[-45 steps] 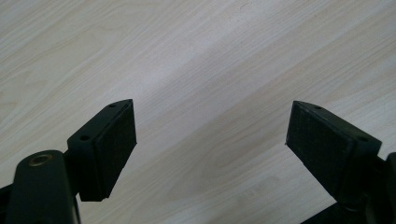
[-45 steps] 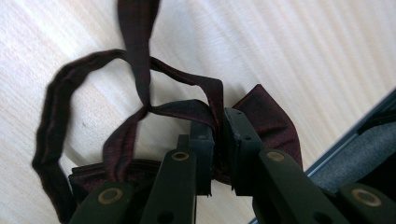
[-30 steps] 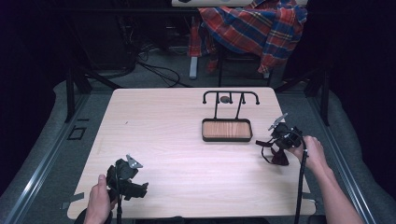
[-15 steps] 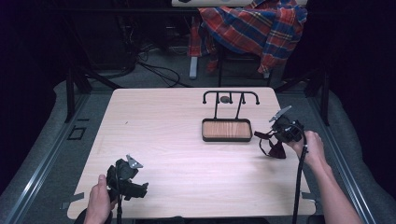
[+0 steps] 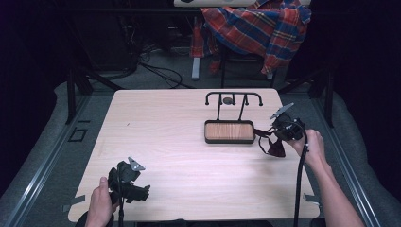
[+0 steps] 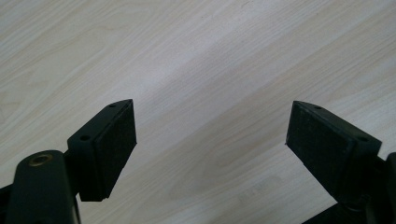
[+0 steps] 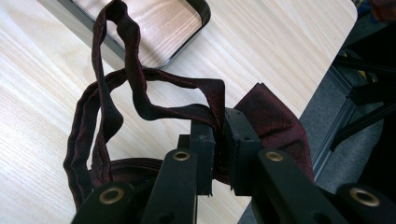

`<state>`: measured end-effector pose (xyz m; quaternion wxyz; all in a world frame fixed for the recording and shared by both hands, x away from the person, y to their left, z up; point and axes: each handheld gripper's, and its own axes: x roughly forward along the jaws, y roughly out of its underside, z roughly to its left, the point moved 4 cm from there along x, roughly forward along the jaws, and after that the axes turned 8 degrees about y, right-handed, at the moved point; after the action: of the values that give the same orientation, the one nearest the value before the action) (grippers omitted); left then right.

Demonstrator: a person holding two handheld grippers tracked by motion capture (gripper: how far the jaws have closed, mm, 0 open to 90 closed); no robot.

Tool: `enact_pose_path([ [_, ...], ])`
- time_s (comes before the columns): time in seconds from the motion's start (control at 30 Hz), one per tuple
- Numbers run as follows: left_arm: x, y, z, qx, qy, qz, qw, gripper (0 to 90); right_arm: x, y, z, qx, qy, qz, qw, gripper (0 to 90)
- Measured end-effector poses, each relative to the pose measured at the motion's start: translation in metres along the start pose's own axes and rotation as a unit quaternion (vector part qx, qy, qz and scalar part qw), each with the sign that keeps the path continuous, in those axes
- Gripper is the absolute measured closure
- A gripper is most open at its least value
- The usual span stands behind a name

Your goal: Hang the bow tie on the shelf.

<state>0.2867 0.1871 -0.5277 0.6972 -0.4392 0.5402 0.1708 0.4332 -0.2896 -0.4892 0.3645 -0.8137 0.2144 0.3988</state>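
At the right of the high view, my right gripper is clenched on a dark red bow tie. The right gripper view shows its strap looping up toward the upper left, over the corner of the black-rimmed wooden tray, with the bow at centre right. My left gripper sits at the lower left on the pale wooden table, released, jaws wide apart over bare wood.
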Motion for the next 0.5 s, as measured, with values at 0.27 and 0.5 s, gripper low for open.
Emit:
enact_pose_path([
  [0.27,0.0,0.0,0.0,0.003,-0.002,0.002,1.0,16.2,-0.006,-0.005,0.0,0.0,0.003,-0.008,1.0,83.3],
  [0.5,0.0,0.0,0.0,-0.003,0.0,-0.001,1.0,16.2,-0.012,-0.013,0.003,-0.007,0.01,-0.011,0.9999,83.4],
])
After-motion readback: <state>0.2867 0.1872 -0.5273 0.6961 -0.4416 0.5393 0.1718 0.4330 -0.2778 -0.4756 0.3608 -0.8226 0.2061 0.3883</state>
